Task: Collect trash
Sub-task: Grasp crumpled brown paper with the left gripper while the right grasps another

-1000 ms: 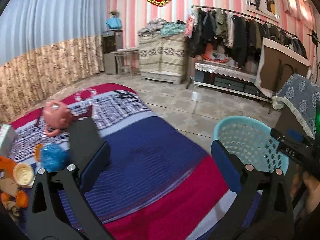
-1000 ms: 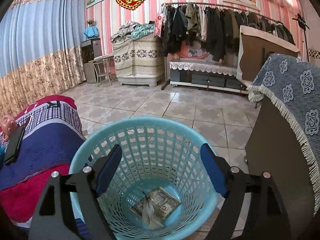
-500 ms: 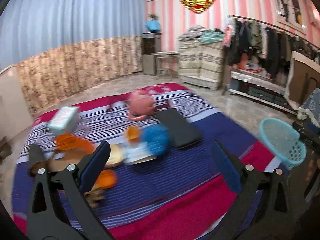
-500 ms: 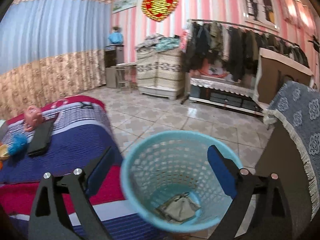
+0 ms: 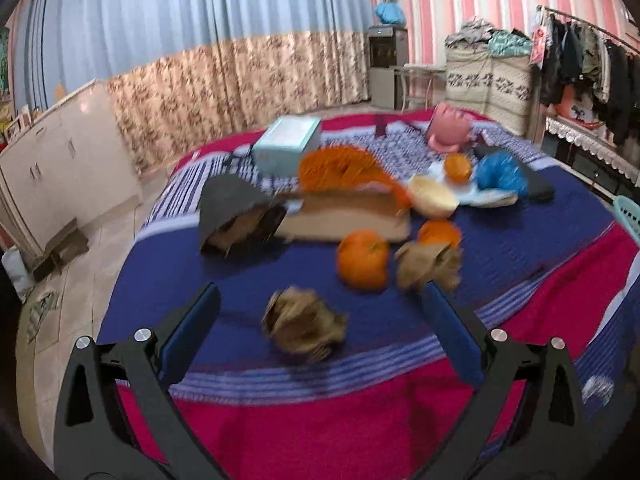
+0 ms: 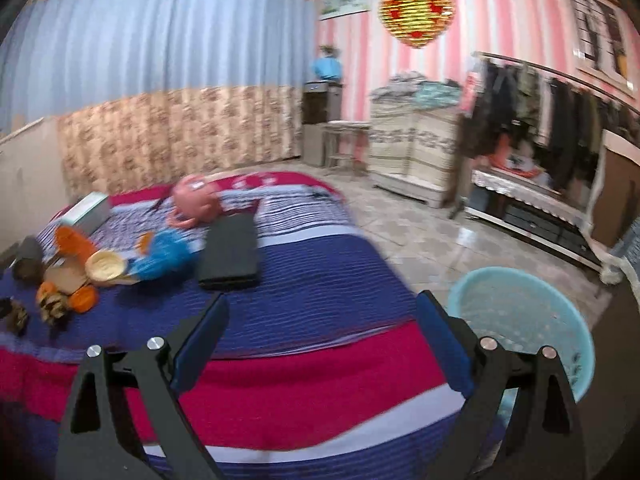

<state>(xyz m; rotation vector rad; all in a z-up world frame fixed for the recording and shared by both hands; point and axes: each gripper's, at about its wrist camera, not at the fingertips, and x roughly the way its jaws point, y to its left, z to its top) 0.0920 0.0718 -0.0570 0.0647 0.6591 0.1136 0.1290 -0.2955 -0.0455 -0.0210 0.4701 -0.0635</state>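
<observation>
Blurred bedspread (image 5: 520, 248); crumpled brown scrap (image 5: 302, 326) indistinct, basket (image 6: 528, 320) cut off.

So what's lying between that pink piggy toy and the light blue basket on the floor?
In the right wrist view, a flat black case lies on the bed between the pink toy and the basket, then bare striped bedspread.

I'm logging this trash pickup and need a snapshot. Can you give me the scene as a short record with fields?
surface: striped blanket
trash nearest left tool: crumpled brown paper, between its open jaws, untouched
other trash: second brown wad
fruit: orange
bin: turquoise basket, beside the right tool
right tool: open, empty
</observation>
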